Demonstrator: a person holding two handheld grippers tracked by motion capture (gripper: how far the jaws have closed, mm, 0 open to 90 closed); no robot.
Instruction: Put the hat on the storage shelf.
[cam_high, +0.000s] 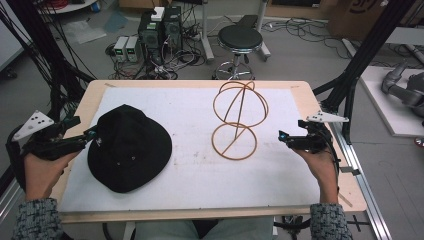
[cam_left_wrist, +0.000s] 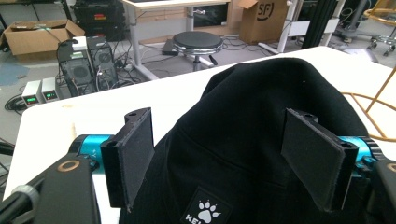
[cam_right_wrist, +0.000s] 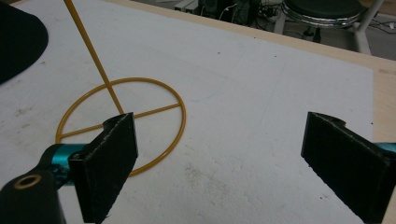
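left tongs (cam_left_wrist: 229, 163) reaching the black hat (cam_high: 129, 147), a likely first grasp.
jaws apart astride its brim on the worktop (cam_high: 200, 175); next they must close. right tongs (cam_right_wrist: 233, 172) apart, empty, near the wire stand (cam_high: 239, 120).

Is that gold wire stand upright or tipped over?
Upright: the wire stand rests its round base flat on the mat, rod rising to the hoops.

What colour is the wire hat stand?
Golden yellow; the wire hat stand shows best in the high view.
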